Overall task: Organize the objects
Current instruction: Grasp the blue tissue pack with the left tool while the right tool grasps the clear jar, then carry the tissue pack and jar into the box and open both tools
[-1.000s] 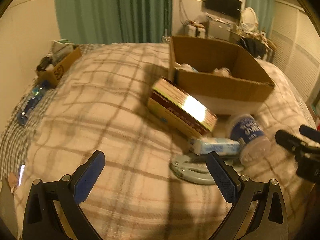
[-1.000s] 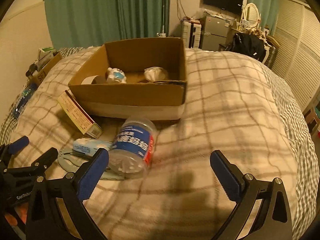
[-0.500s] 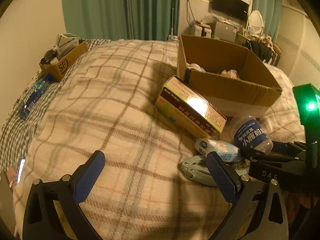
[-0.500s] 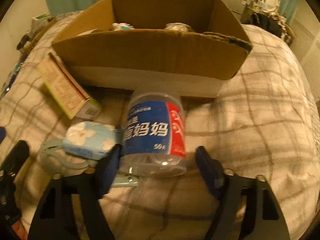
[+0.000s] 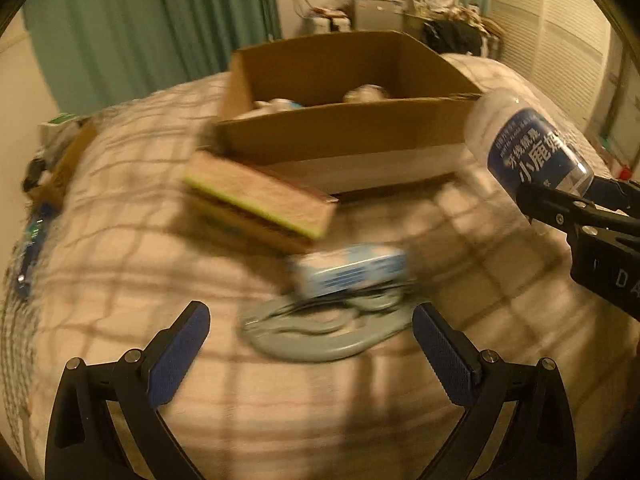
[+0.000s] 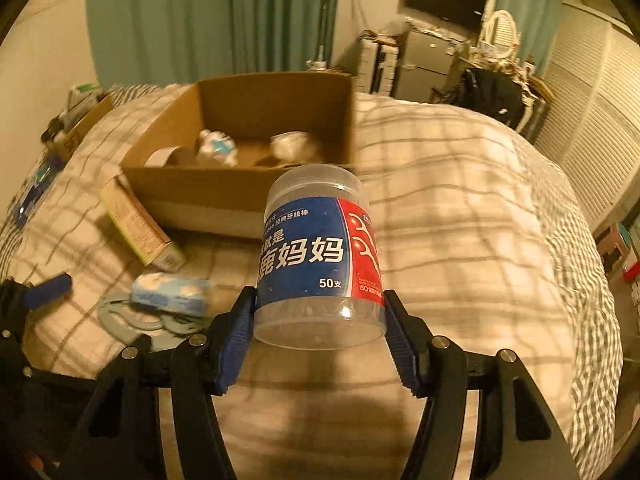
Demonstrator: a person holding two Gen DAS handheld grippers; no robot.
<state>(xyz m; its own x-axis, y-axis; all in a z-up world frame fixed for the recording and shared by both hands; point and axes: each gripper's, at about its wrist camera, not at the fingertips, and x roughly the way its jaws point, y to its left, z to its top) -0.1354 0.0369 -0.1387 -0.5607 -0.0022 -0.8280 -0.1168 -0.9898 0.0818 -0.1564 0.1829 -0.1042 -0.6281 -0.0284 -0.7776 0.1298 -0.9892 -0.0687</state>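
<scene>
My right gripper [image 6: 319,296] is shut on a clear plastic jar [image 6: 316,256] with a blue and red label and holds it in the air, tilted, in front of the open cardboard box [image 6: 240,196]. In the left wrist view the jar [image 5: 528,148] hangs at the right, off the plaid bed cover, with the right gripper [image 5: 560,200] on its base. My left gripper [image 5: 310,312] stands open and empty just above a grey ring-shaped plate [image 5: 320,336]. A pale blue tissue pack [image 5: 352,272] lies on that plate. A long flat carton [image 5: 260,204] lies beside the box.
The cardboard box [image 5: 344,136] holds a tape roll [image 6: 160,158] and some small white items. A smaller box of clutter [image 5: 60,160] and a blue bottle [image 5: 32,236] sit at the bed's left edge. Green curtains [image 6: 208,16] and furniture stand behind.
The right gripper closed on the jar where it lay on the bed and lifted it. The left gripper moved right, toward the grey plate and tissue pack, and stayed open.
</scene>
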